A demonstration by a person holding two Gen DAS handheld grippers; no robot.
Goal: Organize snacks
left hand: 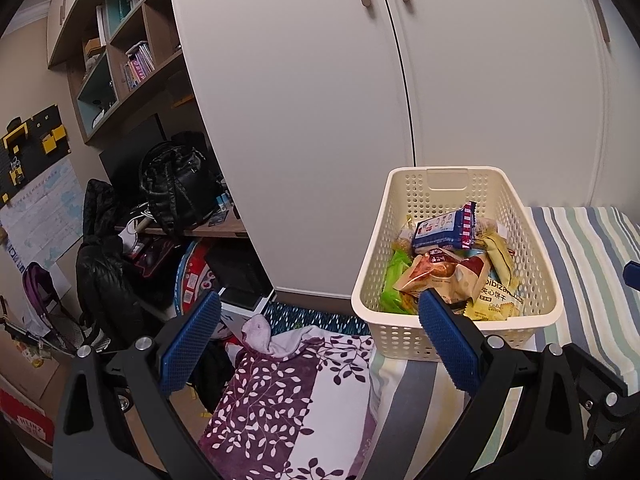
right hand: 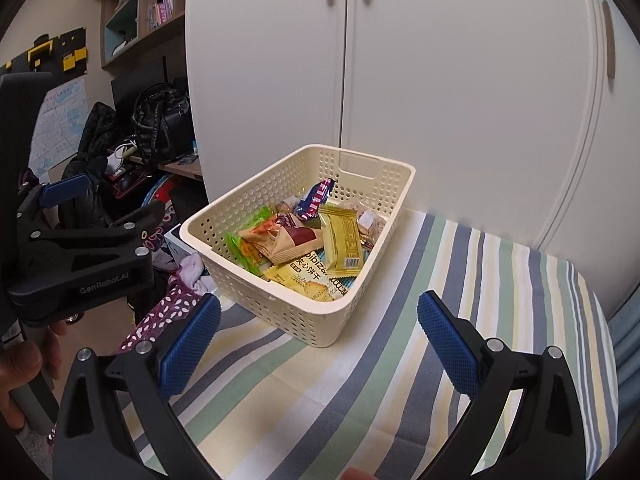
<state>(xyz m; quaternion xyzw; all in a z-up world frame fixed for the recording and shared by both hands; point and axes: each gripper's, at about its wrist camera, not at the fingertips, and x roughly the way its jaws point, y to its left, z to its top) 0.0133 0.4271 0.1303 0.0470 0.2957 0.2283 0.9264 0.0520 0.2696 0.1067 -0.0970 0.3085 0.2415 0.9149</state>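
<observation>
The cream perforated basket (right hand: 304, 240) sits at the centre of the right wrist view, on the striped cloth (right hand: 400, 360), close to the cloth's left edge and in front of the white wardrobe doors (right hand: 460, 100). Snack packets fill its bottom in a loose heap: a yellow biscuit pack (right hand: 342, 244) lying across the top, a blue-and-white packet (right hand: 316, 196) tilted against the far wall, a tan pouch (right hand: 280, 240) and a green wrapper (right hand: 240, 248) towards the left wall. What lies under them is hidden.

The right gripper (right hand: 319, 336) hangs over the cloth at the lower middle of the frame, jaws spread wide with nothing between them. The left gripper (left hand: 319, 334) is likewise wide apart and empty; in its own view one blue pad (left hand: 448, 340) overlaps the basket's near rim, though whether it touches is unclear. A hand (right hand: 20, 376) holding its handle is cut off at the lower left edge.

A purple leaf-print fabric (left hand: 288, 400) lies beside the cloth. The desk clutter behind is hard to make out.
</observation>
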